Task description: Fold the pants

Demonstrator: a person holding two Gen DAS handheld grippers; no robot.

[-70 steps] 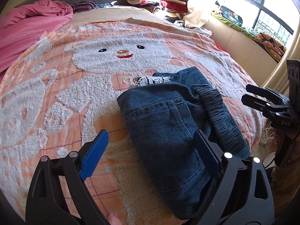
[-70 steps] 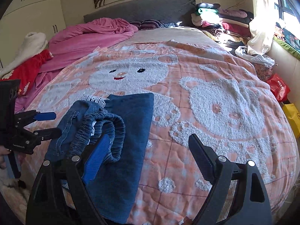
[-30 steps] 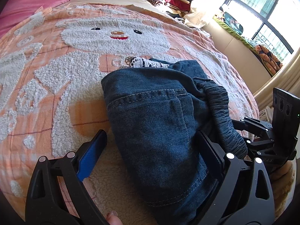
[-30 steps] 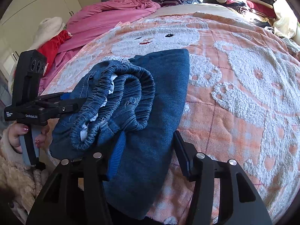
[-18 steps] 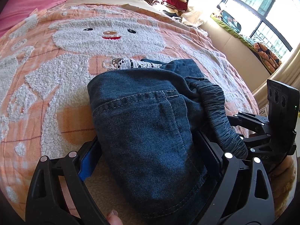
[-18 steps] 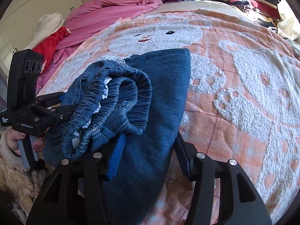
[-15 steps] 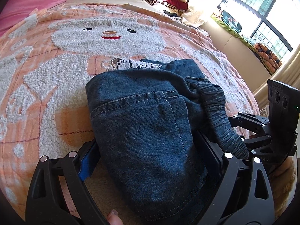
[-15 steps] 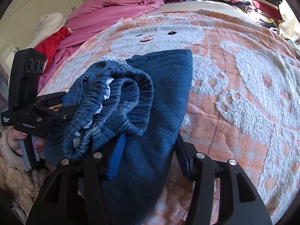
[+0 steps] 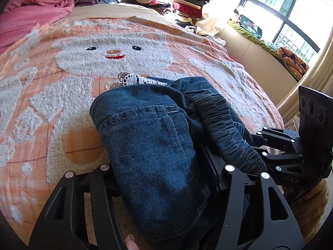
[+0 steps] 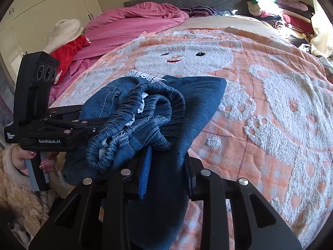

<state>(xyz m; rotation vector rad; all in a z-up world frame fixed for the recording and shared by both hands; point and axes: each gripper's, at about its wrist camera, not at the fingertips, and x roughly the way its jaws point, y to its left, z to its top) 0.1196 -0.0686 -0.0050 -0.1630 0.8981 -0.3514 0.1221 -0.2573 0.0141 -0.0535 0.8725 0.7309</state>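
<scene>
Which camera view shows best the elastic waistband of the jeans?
The right wrist view: the elastic waistband faces that camera, with its gathered loops and white lining open to sight. The left wrist view shows the waistband only from the side, as one dark ridge beside the back pocket.

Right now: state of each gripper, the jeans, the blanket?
left gripper: shut on the jeans' near edge
right gripper: shut on the jeans' near edge
jeans: folded into a bundle, elastic waistband bunched on top, lace trim poking out behind
bear blanket: spread flat over the bed
</scene>
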